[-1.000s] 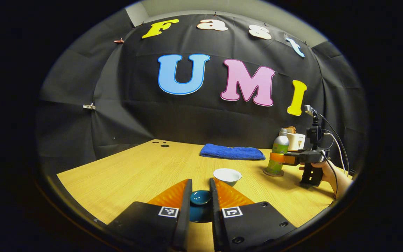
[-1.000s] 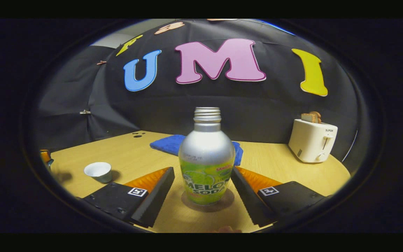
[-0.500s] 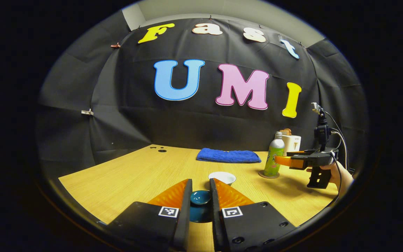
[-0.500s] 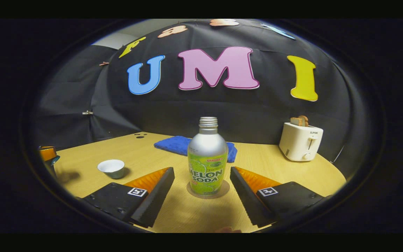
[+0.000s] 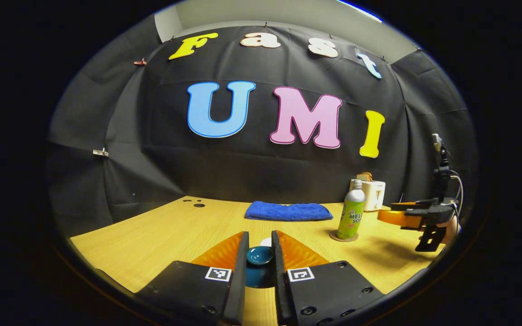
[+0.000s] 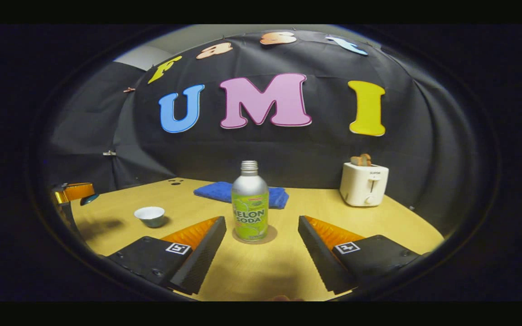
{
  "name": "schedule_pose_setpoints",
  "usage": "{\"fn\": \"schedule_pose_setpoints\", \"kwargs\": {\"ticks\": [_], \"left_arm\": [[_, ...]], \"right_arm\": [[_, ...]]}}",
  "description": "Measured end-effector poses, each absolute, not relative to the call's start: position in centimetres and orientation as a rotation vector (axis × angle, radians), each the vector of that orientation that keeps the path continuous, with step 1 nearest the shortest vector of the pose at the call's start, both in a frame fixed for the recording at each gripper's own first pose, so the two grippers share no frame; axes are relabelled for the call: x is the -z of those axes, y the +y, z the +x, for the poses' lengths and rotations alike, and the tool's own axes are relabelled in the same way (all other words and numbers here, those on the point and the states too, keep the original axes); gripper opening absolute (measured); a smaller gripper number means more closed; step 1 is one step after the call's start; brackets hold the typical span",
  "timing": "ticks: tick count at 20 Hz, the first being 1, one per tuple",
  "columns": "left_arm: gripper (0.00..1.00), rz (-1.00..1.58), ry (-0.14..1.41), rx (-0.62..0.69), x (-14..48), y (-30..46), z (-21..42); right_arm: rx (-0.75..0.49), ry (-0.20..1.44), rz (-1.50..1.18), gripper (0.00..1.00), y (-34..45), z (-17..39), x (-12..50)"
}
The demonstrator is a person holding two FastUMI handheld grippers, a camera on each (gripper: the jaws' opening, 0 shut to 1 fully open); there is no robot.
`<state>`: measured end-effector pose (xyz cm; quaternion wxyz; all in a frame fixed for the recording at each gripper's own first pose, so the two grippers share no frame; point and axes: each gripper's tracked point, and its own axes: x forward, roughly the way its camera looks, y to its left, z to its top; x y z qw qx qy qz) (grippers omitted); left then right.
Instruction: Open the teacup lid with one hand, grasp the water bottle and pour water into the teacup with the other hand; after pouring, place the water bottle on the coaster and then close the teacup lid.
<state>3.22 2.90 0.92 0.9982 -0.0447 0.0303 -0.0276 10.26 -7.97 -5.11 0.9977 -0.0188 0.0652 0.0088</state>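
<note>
In the left gripper view, the left claw (image 5: pixel 259 253) is pinched on the teacup lid (image 5: pixel 259 256), held up off the table (image 5: pixel 161 231). In the right gripper view, the right claw (image 6: pixel 261 235) is spread wide with nothing in it, the bottle (image 6: pixel 250 203) stands on its coaster (image 6: pixel 270 235) and the teacup (image 6: pixel 149 215) sits uncovered, so I'd say closing the lid is what's left.

I see a silver bottle (image 6: pixel 250 206) with green label, brown coaster (image 6: pixel 270 235), white teacup (image 6: pixel 150 216), dark teal lid (image 5: pixel 260 255), blue towel (image 6: pixel 219 191), cream toaster (image 6: pixel 363 184), light woodgrain tabletop (image 6: pixel 397 226).
</note>
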Motion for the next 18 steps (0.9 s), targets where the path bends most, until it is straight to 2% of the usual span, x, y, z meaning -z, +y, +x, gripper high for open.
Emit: {"fn": "schedule_pose_setpoints", "kwargs": {"ticks": [9,13,18], "left_arm": [[0.31,-0.051,0.093,0.101,0.6,0.9,11.0],[0.31,-0.069,0.144,0.093,3.1,-0.2,14.4],[0.31,-0.032,0.194,0.114,5.1,-1.5,15.9]], "right_arm": [[-0.035,0.130,-0.038,0.99,-6.7,5.6,5.2],[0.001,0.144,-0.048,0.99,-7.4,5.6,6.3],[-0.030,0.150,-0.017,0.99,-6.1,5.9,6.7]]}}
